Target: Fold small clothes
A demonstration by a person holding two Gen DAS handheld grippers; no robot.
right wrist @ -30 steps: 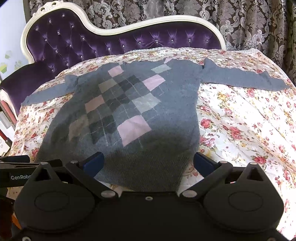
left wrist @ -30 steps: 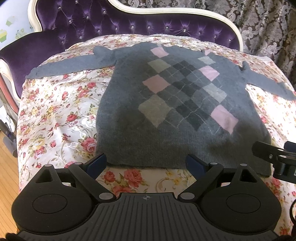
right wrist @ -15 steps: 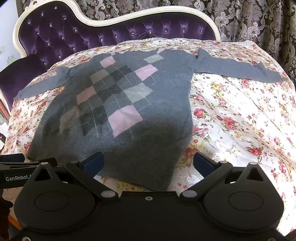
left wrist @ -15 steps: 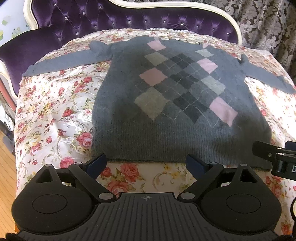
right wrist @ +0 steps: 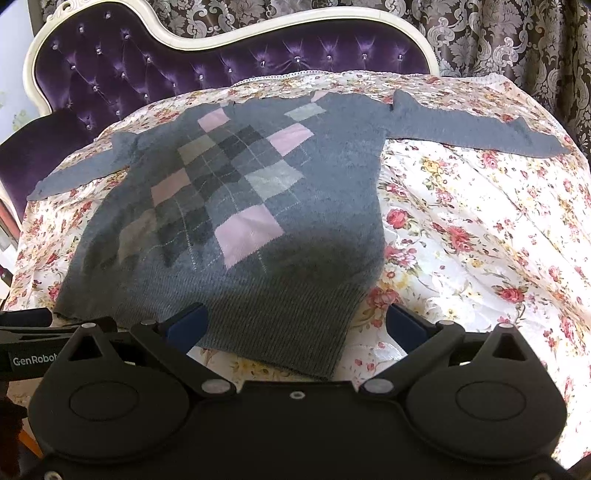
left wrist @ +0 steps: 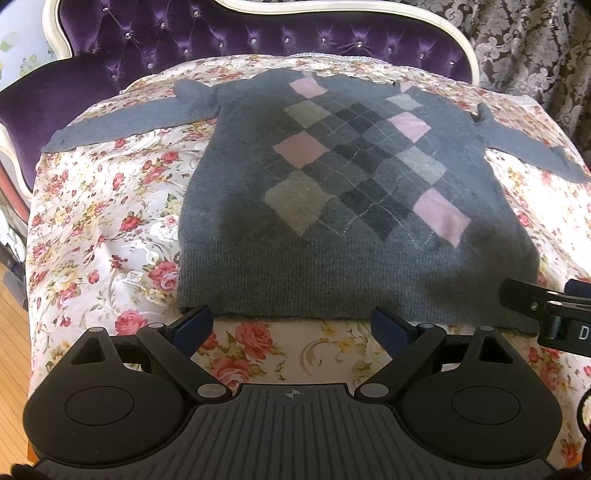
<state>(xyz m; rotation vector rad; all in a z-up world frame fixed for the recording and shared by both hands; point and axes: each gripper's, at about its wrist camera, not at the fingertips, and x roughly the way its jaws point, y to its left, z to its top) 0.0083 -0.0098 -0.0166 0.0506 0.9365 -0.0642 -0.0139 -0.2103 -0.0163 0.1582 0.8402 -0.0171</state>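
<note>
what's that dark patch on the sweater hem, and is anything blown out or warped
Right wrist view: the patch looks like a shadow on the sweater, and the floral cover is washed out at right. Left wrist view: a fainter shadow on the hem's right; fisheye bends the sofa back.

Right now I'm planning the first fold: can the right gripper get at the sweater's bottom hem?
Probably yes. The right gripper is open, the sweater hem lies flat between its fingers, and nothing covers it.
</note>
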